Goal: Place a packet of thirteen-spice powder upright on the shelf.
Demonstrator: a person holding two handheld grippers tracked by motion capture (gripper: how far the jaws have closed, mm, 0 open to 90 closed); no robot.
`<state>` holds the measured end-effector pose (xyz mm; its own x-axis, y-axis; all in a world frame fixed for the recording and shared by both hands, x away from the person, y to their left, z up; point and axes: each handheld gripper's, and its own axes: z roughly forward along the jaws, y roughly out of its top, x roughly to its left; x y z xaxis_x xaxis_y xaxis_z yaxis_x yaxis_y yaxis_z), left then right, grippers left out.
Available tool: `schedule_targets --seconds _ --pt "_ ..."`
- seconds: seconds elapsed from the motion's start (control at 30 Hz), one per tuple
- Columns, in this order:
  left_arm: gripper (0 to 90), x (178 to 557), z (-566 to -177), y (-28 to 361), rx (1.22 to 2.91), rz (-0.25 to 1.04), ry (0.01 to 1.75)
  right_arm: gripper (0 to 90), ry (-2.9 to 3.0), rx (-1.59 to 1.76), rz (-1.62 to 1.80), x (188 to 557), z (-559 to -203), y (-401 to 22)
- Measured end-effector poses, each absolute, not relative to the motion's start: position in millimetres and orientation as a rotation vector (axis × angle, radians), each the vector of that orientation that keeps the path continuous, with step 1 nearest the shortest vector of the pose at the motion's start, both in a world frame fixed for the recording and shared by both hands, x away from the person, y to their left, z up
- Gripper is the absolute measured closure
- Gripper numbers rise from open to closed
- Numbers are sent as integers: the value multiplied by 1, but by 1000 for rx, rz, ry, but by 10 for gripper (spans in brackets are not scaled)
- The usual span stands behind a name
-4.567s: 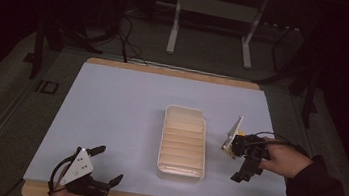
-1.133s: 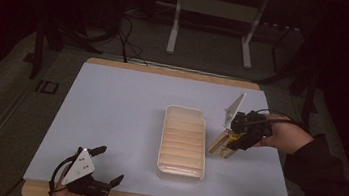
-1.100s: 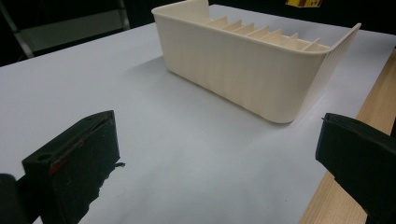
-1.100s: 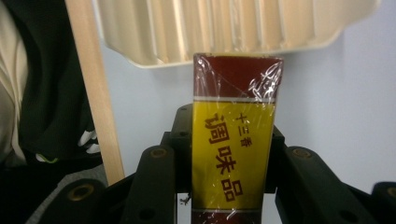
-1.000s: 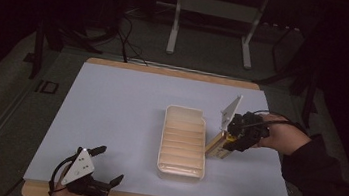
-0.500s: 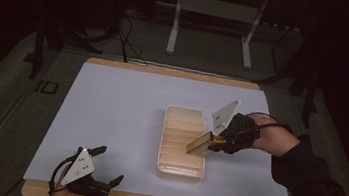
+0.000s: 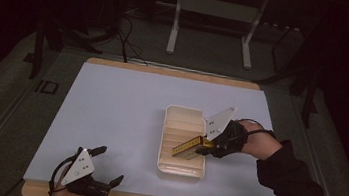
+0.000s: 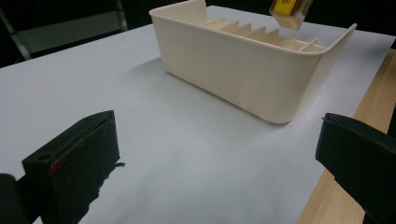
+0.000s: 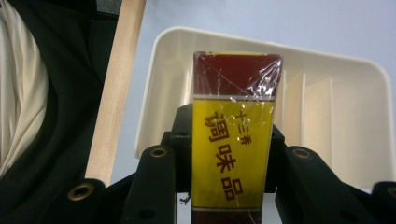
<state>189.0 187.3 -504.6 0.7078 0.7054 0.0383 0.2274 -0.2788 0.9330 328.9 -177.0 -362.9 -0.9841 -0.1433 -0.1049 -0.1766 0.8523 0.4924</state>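
Your right gripper (image 7: 207,145) is clamped on the yellow seasoning box (image 7: 187,147), held tilted over the cream divided tray (image 7: 170,115), likely to drop it into a slot. Your left gripper (image 7: 106,169), jaws apart, idles well away from the tray.

Yellow packet (image 9: 232,144): lower end cut off at 6 o'clock of the right gripper view, its flanks hidden behind the black jaws; in the left gripper view only one corner (image 8: 290,12) enters at 1 o'clock. Cream tray (image 9: 348,121): the packet screens its middle dividers, and its right end runs out at 3 o'clock. Left gripper (image 7: 103,170): holding hand cut off at 6 o'clock of the high view.
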Motion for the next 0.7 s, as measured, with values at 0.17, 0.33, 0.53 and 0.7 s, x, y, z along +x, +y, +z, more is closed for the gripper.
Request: schedule_targets --seconds 0.17,0.33,0.53,0.7 --pt "0 189 -505 188 1843 555 730 682 2978 -265 801 329 -372 -178" --pt "0 189 -505 187 1843 554 729 681 2985 -257 813 330 -379 -181" --pt "0 189 -505 187 1844 555 728 681 2992 -272 815 328 -385 -184" --pt "0 189 -505 187 1845 554 729 681 2997 -268 789 329 -390 -183"
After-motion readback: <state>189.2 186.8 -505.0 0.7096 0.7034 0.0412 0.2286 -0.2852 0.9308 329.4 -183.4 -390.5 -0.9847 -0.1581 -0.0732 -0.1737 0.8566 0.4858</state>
